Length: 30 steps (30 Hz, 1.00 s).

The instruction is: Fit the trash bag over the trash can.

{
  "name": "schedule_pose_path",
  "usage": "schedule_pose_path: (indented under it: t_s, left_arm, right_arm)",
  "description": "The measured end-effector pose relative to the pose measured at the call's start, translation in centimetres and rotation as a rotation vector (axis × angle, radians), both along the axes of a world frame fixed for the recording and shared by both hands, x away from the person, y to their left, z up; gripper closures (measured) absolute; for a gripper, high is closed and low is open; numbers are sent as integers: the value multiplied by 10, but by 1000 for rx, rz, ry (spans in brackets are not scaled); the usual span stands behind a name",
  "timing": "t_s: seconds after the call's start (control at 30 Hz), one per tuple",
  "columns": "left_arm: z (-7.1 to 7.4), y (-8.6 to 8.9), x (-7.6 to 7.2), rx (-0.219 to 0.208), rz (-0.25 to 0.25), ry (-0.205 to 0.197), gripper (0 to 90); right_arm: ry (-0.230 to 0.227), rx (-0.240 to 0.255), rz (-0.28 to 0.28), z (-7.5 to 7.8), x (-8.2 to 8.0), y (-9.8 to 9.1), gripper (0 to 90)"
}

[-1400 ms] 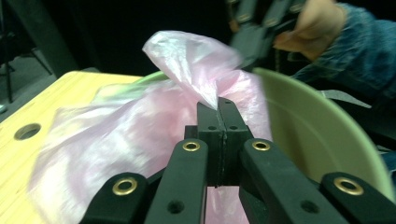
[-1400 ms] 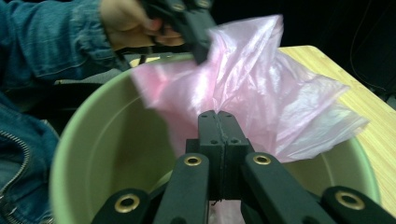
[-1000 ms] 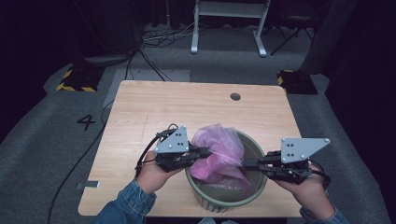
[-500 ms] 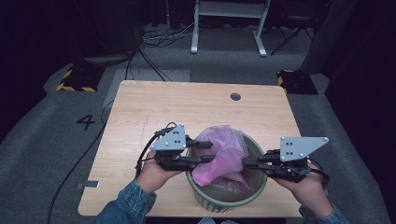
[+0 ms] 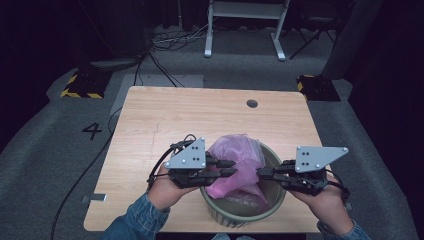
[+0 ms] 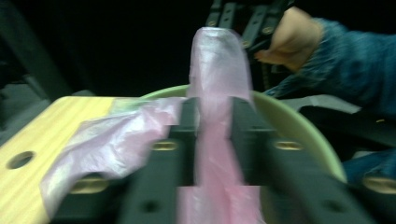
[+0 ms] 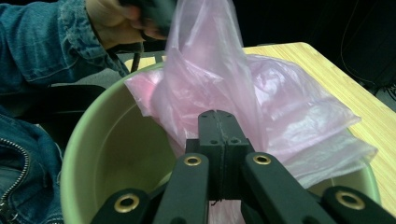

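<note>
While the round pale green plastic bin (image 5: 270, 212) stands at the near edge of the light wooden worktop (image 5: 165, 120), a thin pink plastic bag (image 5: 237, 162) lies half inside it, with its loose part hanging over the far left part of the rim. The left tool (image 5: 231, 167) reaches from the left over the rim of the bin; its jaws have just been closing, and in the left gripper view (image 6: 212, 119) a strip of the pink bag stands between the two black jaws, which are narrow and press on it from both sides. The right tool (image 5: 261, 172) comes from the right side, above the inside of the bin. In the right gripper view (image 7: 219, 128) its jaws are fully together, and the pink film starts just at their tips, so I think it pinches an edge of the bag, though the pinched part itself is hidden. Both hands are low at the near side, one at each side of the bin, and blue denim sleeves (image 5: 132, 222) cover the arms. A small round hole (image 5: 252, 103) is in the far part of the worktop.
</note>
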<state>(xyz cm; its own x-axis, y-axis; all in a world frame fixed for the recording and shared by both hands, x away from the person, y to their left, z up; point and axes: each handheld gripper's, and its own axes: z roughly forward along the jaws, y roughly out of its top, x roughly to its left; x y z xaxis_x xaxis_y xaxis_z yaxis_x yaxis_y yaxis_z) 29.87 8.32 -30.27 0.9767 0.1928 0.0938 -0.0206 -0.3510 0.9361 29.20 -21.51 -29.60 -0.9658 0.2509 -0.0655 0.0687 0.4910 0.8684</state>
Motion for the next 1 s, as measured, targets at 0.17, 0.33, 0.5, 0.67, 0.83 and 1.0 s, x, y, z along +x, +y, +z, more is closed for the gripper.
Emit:
schedule_pose_path:
  t_s: [0.17, 0.33, 0.5, 0.67, 0.83, 1.0]
  left_arm:
    - [-6, 4, 5, -17, 49, 10, 900]
    - [-10, 9, 5, -42, 40, -11, 900]
    - [-11, 9, 2, -29, 26, -36, 900]
    - [-13, 8, 2, -27, 28, -32, 900]
    - [-12, 7, 2, -20, 39, -32, 900]
    - [-12, 3, 0, -26, 26, -33, 900]
  right_arm:
    - [14, 16, 47, 1, -3, -3, 889]
    - [49, 40, 81, 3, -1, -8, 879]
    - [34, 74, 29, 10, 4, -17, 898]
    - [32, 51, 38, 11, 8, -7, 894]
    - [17, 59, 67, 10, 5, 6, 663]
    - [-22, 44, 51, 11, 5, 14, 592]
